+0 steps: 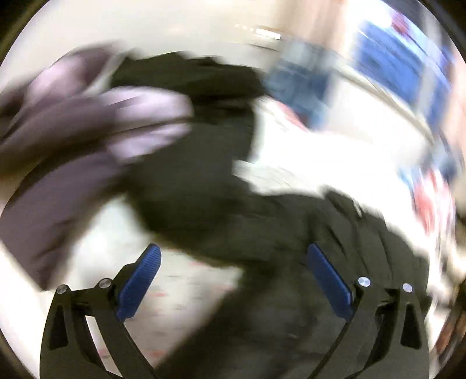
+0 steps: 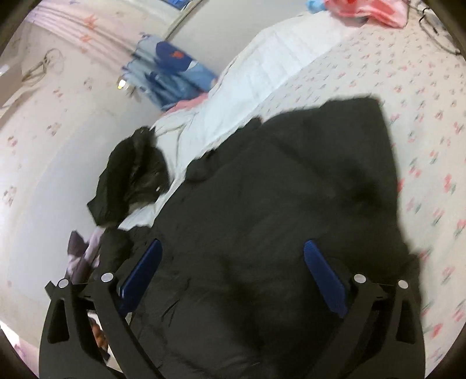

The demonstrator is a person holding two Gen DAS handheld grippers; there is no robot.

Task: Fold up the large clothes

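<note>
A large black garment [image 2: 291,204] lies spread on a bed with a flower-print sheet [image 2: 422,87]. Its hood or sleeve [image 2: 131,177] hangs off the left side. My right gripper [image 2: 233,247] hovers over the garment's middle, open, with nothing between its blue pads [image 2: 323,277]. In the left wrist view the picture is blurred by motion. The same black garment [image 1: 204,180] runs from upper left to lower right. My left gripper [image 1: 233,253] is open above it, its right pad [image 1: 329,280] over the cloth and its left pad [image 1: 139,280] over the pale sheet.
A purple-grey garment [image 1: 72,140] lies at the left, also seen as the purple-grey garment [image 2: 84,250] beside the bed. A white folded cover [image 2: 256,75] lies on the bed. Blue clothes [image 2: 171,75] are piled on the floor, pink cloth [image 2: 370,8] at the far end.
</note>
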